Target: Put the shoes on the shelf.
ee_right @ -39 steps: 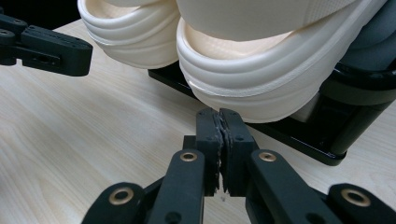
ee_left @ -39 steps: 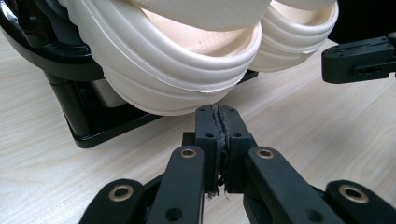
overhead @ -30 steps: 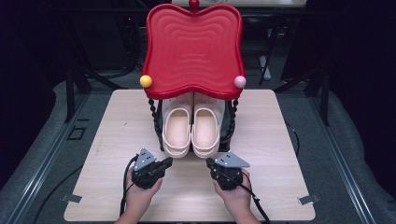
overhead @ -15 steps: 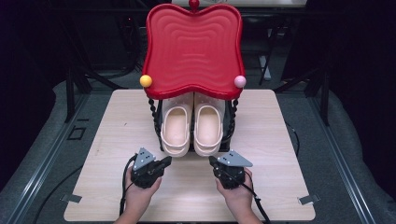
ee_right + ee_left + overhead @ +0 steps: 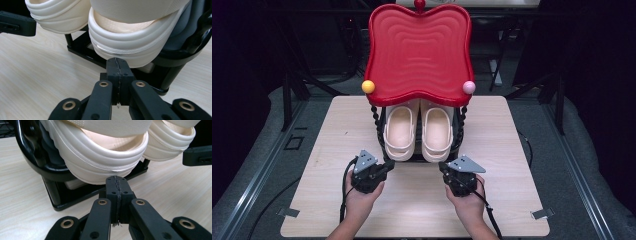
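Cream clogs (image 5: 418,131) on a black rack (image 5: 382,131) under a red tray (image 5: 419,50), on a pale wooden table (image 5: 522,150); dark room behind. Left gripper (image 5: 384,168) and right gripper (image 5: 446,170) fully closed, empty.

**A staged recording bench in a dark lab**

The place reads as a lab or studio set-up rather than a home. A pale wooden table (image 5: 512,130) stands alone on grey floor covering, fixed with tape tabs (image 5: 539,214) at its near corners. Black stands and frames (image 5: 292,92) ring it against an unlit background, and metal rails (image 5: 582,175) run along the floor beside it.
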{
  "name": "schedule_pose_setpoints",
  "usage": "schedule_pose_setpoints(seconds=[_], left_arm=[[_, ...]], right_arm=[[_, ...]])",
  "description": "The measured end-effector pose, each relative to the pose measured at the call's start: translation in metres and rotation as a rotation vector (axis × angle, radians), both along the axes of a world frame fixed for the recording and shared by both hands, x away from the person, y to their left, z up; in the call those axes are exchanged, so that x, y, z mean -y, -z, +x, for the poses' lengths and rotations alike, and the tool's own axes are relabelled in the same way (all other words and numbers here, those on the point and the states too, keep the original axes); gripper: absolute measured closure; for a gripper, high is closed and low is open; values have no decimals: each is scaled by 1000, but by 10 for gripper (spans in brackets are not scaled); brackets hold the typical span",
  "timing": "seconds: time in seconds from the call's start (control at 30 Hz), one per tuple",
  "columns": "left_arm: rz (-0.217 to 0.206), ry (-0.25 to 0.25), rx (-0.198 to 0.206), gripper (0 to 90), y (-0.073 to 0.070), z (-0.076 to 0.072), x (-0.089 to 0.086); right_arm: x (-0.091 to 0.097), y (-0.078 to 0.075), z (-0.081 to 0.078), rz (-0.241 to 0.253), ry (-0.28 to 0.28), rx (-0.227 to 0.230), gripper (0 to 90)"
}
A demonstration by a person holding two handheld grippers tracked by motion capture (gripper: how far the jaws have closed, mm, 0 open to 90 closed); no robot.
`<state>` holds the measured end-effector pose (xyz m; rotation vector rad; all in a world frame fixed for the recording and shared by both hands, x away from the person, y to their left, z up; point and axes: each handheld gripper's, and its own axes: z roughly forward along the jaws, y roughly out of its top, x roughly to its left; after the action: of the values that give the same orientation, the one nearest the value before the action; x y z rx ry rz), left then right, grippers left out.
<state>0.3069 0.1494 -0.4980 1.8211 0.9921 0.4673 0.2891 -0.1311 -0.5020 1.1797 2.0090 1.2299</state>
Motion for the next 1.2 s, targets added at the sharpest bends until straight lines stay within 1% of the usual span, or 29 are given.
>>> schedule_pose_setpoints(seconds=[0.17, 0.27, 0.3, 0.33, 0.37, 0.43, 0.47, 0.67, 0.7, 0.77, 0.83, 0.93, 0.97, 1.03, 1.1, 1.17, 1.2], left_arm=[[4, -5, -1, 898, -5, 7, 3], [8, -8, 1, 899, -6, 11, 4], [6, -12, 3, 898, -7, 12, 4], [11, -11, -1, 899, -7, 14, 4], [1, -15, -4, 899, -7, 16, 4], [-7, -21, -10, 899, -7, 20, 5], [-8, -18, -11, 898, -8, 21, 5], [-8, -29, -6, 899, -11, 28, 6], [-10, -27, -11, 899, -11, 30, 6], [-14, -34, -15, 899, -10, 32, 7], [-9, -37, -26, 899, -8, 35, 7], [-12, -42, -28, 899, -7, 37, 8], [-3, -41, -32, 899, -6, 40, 10], [1, -43, -34, 899, -6, 41, 11], [2, -44, -37, 899, -6, 44, 13], [4, -43, -37, 899, -6, 47, 16], [12, -43, -38, 899, -7, 48, 17]], right_arm=[[3, -2, 7, -4, 13, 2, 900], [4, -3, 11, 8, 17, -9, 900], [3, -3, 13, 18, 19, -3, 900], [3, -4, 14, 17, 19, -6, 900], [3, -5, 15, 15, 20, -5, 900], [2, -6, 18, 19, 21, -1, 900], [2, -6, 19, 27, 26, 4, 900], [4, -9, 28, 27, 36, -10, 900], [3, -9, 29, 33, 38, -4, 900], [4, -10, 32, 29, 39, -12, 900], [3, -9, 35, 33, 40, -16, 900], [3, -9, 36, 29, 42, -18, 900], [2, -9, 38, 33, 44, -15, 900], [1, -8, 39, 33, 46, -15, 900], [1, -6, 43, 35, 54, -28, 900], [2, -6, 45, 37, 59, -28, 900], [3, -6, 47, 37, 58, -30, 900]])
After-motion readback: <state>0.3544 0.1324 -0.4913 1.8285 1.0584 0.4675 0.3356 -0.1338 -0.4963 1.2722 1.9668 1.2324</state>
